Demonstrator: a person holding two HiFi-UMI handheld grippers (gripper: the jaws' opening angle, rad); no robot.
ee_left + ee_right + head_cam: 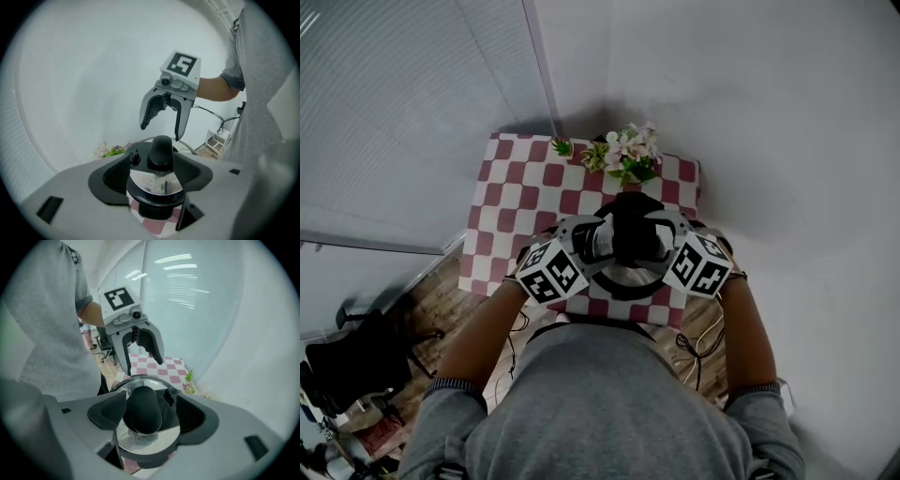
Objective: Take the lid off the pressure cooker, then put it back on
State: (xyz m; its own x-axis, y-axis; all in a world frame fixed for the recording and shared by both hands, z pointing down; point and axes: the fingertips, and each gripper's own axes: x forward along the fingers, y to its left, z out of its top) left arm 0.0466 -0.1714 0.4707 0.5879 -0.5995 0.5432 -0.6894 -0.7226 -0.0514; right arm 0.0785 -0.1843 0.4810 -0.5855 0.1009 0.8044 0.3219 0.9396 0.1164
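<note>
The pressure cooker (623,279) stands on a red and white checked table (511,202) with its lid on. The lid is shiny steel (154,183) with a black knob (161,151) (143,408) on a black bar. My left gripper (586,239) hangs over the lid's left side, my right gripper (666,234) over its right side. Seen from opposite, the left gripper (143,365) is open and empty above the lid, and so is the right gripper (161,129). Neither one's pads touch the knob.
A bunch of pale flowers (628,155) and a small green plant (562,147) stand at the table's far edge against the white wall. A black chair (347,361) is on the floor at the left. Cables (698,342) lie by the table's near right corner.
</note>
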